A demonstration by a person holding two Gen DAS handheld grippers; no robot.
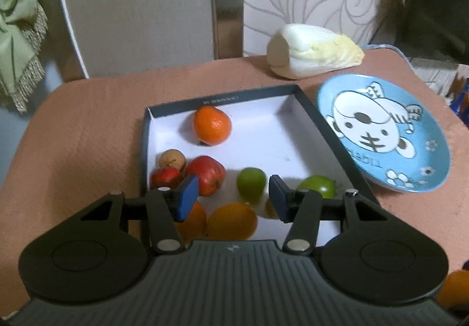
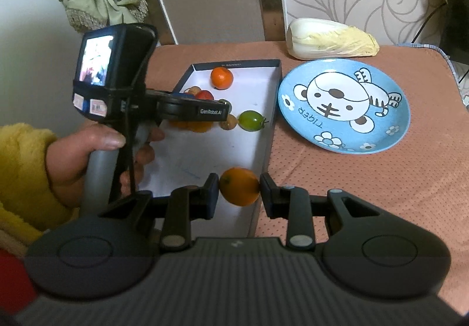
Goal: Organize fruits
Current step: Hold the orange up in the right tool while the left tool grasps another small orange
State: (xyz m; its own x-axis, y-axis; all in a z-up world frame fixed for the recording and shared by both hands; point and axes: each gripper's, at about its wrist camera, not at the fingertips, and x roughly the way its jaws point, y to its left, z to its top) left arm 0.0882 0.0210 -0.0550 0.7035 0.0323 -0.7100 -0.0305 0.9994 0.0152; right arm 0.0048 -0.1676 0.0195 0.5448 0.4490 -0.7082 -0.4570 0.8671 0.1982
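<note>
My right tongs (image 2: 239,191) pinching orange (image 2: 239,189) at box (image 2: 265,161) edge; round skin may slip. Left tongs (image 1: 231,198) spread over fruit, could bump green fruit (image 1: 251,184).

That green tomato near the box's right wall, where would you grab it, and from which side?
Grip the green tomato across its round middle, coming from above. Its stem points sideways toward the box wall, and a small brown fruit sits close on the other side, so a low sideways approach looks cramped. The open left tool hovers near it; the right tool already brackets an orange.
</note>
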